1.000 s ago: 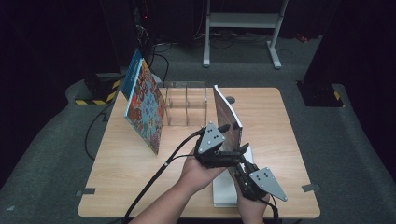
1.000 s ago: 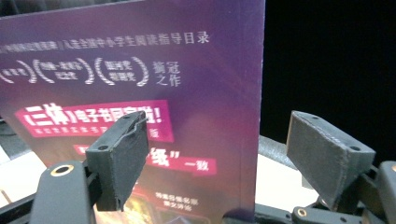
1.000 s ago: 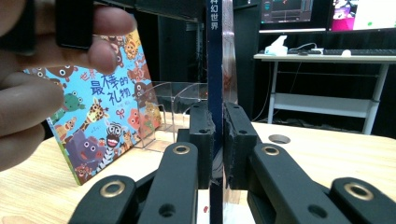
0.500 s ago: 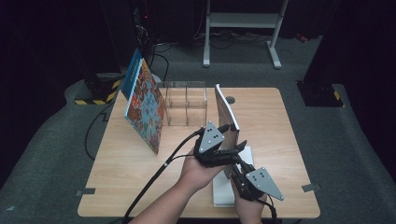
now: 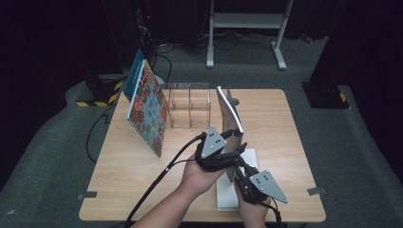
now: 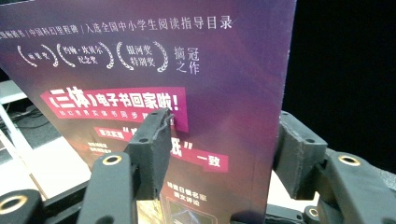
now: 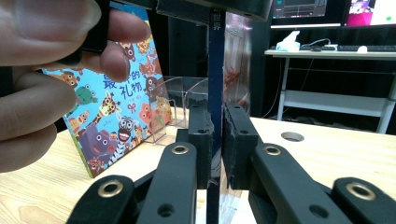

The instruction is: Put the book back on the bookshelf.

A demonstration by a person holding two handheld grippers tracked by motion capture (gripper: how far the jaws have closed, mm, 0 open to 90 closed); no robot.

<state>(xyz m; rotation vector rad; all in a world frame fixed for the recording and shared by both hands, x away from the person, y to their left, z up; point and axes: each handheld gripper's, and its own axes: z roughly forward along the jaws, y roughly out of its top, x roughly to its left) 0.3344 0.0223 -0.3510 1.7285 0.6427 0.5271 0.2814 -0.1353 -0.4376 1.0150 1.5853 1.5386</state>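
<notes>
A thin purple book [image 5: 227,111] stands upright on its edge at the middle of the table [image 5: 285,142]. My right gripper [image 7: 218,140] is shut on its lower spine [image 7: 215,60], pads pressed on both sides. My left gripper [image 6: 224,149] straddles the same book [image 6: 140,60] higher up. Its jaws have just been closing, with the book between them, one pad in front of the cover and the other past its edge with a small gap. In the high view the left gripper [image 5: 234,148] sits just above the right gripper [image 5: 237,165].
A colourful picture book [image 5: 147,109] leans against a clear divided holder [image 5: 187,102] at the back left. A white book [image 5: 232,192] lies flat under my hands near the front edge. The person's left hand [image 7: 42,70] is close in the right gripper view.
The left gripper's jaws have drawn closer together around the upright book. Both hands and the book have kept their places.
</notes>
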